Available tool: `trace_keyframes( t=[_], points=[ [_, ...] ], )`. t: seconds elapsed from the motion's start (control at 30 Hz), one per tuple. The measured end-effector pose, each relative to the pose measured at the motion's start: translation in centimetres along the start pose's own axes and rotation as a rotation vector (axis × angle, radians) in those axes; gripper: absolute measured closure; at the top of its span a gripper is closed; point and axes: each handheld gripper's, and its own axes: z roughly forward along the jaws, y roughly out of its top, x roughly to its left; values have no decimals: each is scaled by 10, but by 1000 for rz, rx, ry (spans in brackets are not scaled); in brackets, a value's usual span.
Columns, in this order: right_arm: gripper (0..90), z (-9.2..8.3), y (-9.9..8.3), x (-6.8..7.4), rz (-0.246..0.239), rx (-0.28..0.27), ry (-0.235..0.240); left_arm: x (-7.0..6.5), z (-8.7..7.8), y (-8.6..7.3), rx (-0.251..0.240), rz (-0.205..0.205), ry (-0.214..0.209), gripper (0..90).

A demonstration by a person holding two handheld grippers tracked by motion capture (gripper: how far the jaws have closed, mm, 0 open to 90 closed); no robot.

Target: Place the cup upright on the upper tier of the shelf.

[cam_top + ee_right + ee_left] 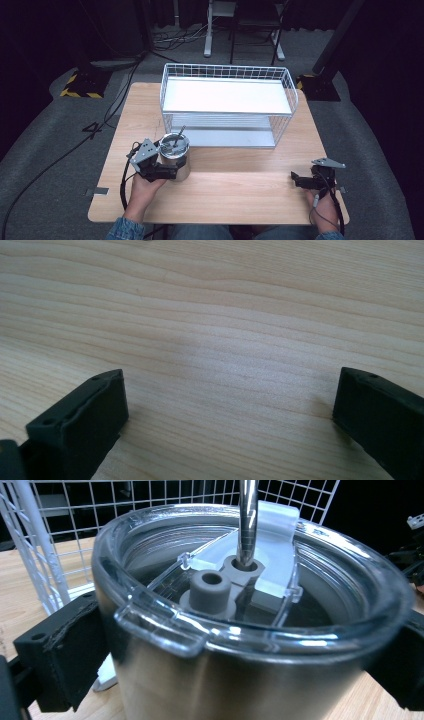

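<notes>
Steel tumbler [176, 159] stands upright on the worktop [240, 187], just in front of the left end of the wire rack [227, 102]. Left gripper [170, 170] is clamped across its body below the rim, one jaw on each flank, as the left gripper view shows. Clear plastic lid [240, 625] seated; metal straw [247, 520] rises through its port.

Handling judgement: rigid wall, will not give under squeeze, but polished and likely slippery (contents hidden, so weight unknown). Best hold is mid-body, where the jaws sit now; avoid the lid, which could pop off. Keep upright, since the straw is loose.

Right gripper [298, 180] rests apart on the worktop, jaws spread, nothing between.
</notes>
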Motion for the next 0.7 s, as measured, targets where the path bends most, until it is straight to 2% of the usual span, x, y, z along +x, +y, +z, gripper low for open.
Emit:
trace_keyframes(
  t=[0.2,0.33,0.43,0.5,0.63,0.7],
  points=[
    [12,0,0,0,0,0,0,0,5,-1,-12,7,-2,0],
    [12,0,0,0,-1,-1,0,-2,10,-3,10,31,24,0],
    [12,0,0,0,-2,-1,0,-7,17,-6,37,53,65,0],
    [12,0,0,0,-1,-1,0,-7,18,-7,26,57,72,2],
    [12,0,0,0,0,0,0,-4,16,-10,-1,44,45,3],
    [12,0,0,0,0,0,-1,-3,15,-11,-7,50,40,25]
  ],
)
